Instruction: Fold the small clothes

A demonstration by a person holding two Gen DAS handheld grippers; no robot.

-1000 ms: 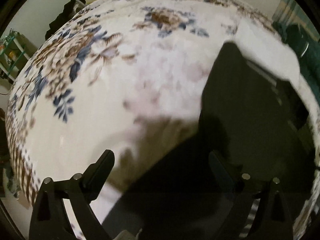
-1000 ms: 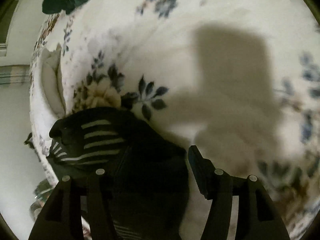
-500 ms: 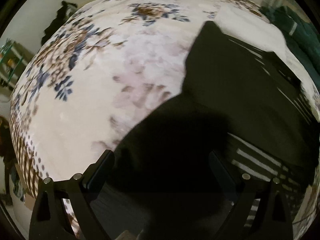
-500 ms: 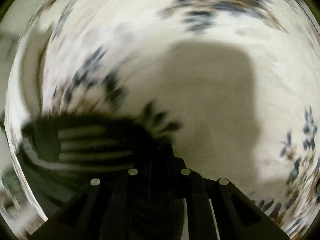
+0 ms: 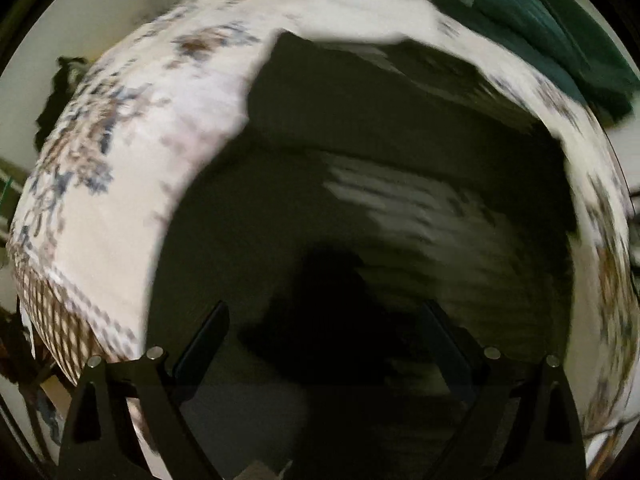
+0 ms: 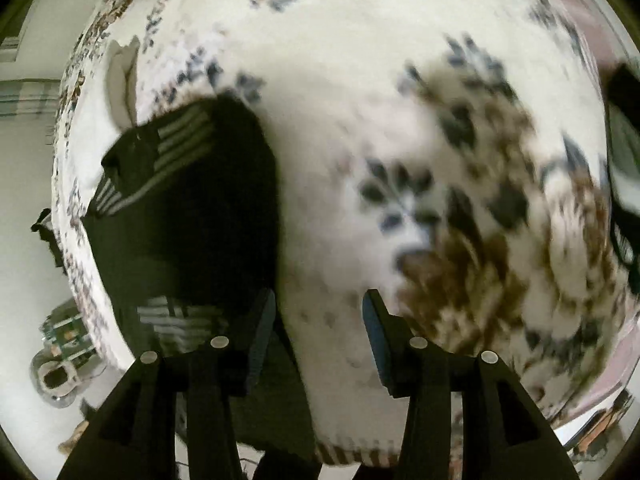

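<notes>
I am working the fold on the dark striped garment (image 5: 360, 184), which is lying flat on the bed's flowered blanket (image 5: 120, 208). Left gripper (image 5: 324, 340) is hovering over it, fingers spread wide, holding nothing. Right gripper (image 6: 318, 328) is partly spread, empty, with the garment's edge (image 6: 188, 208) just beside its left finger. Judgement: I am needing a clean pinch on one edge layer only, then a level carry across. A green pile (image 5: 540, 28) is sitting near the far edge; both views are blurring, so alignment is uncertain.
</notes>
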